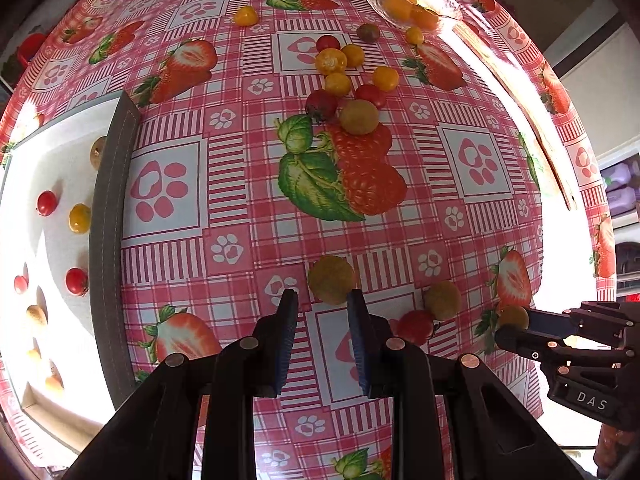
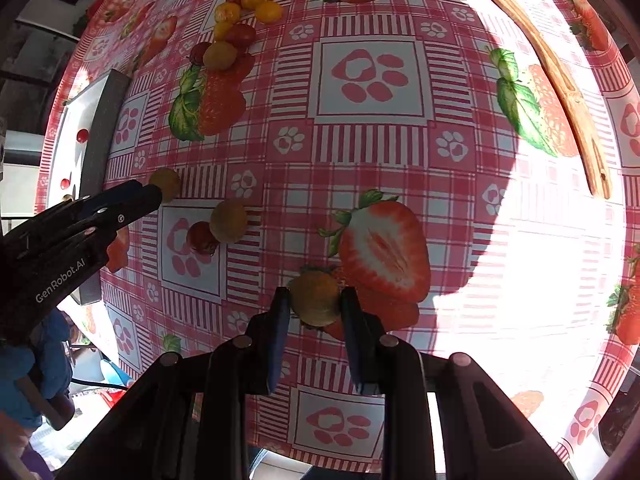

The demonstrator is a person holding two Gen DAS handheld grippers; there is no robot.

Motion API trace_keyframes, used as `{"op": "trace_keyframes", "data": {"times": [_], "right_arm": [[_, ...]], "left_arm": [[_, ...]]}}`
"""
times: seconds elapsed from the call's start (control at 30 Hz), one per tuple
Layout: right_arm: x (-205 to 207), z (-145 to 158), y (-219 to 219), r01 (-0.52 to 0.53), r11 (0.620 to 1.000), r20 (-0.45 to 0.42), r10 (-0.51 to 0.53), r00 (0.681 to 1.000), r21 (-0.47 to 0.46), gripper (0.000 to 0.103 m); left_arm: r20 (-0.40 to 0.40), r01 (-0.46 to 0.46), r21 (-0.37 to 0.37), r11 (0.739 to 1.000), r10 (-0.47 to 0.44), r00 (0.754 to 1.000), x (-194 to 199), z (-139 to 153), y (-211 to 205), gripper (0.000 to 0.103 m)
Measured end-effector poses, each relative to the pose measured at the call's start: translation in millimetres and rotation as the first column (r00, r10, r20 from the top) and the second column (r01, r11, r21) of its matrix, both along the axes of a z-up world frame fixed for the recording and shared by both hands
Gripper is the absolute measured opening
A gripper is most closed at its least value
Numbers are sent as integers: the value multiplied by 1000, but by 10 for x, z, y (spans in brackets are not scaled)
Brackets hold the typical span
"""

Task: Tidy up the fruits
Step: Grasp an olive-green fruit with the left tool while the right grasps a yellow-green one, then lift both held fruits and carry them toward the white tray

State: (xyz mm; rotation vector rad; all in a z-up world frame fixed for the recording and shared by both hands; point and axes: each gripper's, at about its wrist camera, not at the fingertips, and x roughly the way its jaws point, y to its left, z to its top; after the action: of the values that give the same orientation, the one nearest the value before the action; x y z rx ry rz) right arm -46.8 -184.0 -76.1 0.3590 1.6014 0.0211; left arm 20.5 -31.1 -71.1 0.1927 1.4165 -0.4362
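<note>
My left gripper (image 1: 322,300) is open just above the table, a yellow-green tomato (image 1: 331,279) lying at its fingertips. My right gripper (image 2: 314,300) is shut on a yellow-orange tomato (image 2: 315,298); it shows at the right of the left wrist view (image 1: 513,317). A red tomato (image 1: 416,326) and a yellow-green one (image 1: 442,300) lie between the two grippers. A loose cluster of red and yellow tomatoes (image 1: 348,76) lies farther back. A white tray (image 1: 116,208) at the left holds several small tomatoes. A glass dish (image 1: 412,0) at the back holds orange ones.
A pink strawberry-print cloth (image 1: 248,184) covers the table. A wooden strip (image 2: 560,80) runs along the far right edge. A lone yellow tomato (image 1: 245,16) lies at the back. The left gripper's body (image 2: 80,224) shows at the left of the right wrist view.
</note>
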Motion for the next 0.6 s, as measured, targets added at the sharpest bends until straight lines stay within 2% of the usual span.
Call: {"op": "trace_keyframes", "data": {"times": [0.17,0.4,0.53,0.6], "right_arm": [[-14,-39,-5,1,1000,-2,-1,1000,-1,29],[-34,-40,-35,6,1000,-4,-6,1000,6,29],[-59,-37,-62,13,1000,-5,-13,1000,8,29],[-73,-38,-68,16,1000,-7,-16,1000,10,29]], "left_arm": [[-1,-1,21,1000,1,1000,76,-185,-15,28],[18,-4,22,1000,4,1000,202,-196,-184,29],[36,5,49,999,-6,999,268,-251,-276,29],[45,17,50,999,-19,999,291,-265,-353,45]]}}
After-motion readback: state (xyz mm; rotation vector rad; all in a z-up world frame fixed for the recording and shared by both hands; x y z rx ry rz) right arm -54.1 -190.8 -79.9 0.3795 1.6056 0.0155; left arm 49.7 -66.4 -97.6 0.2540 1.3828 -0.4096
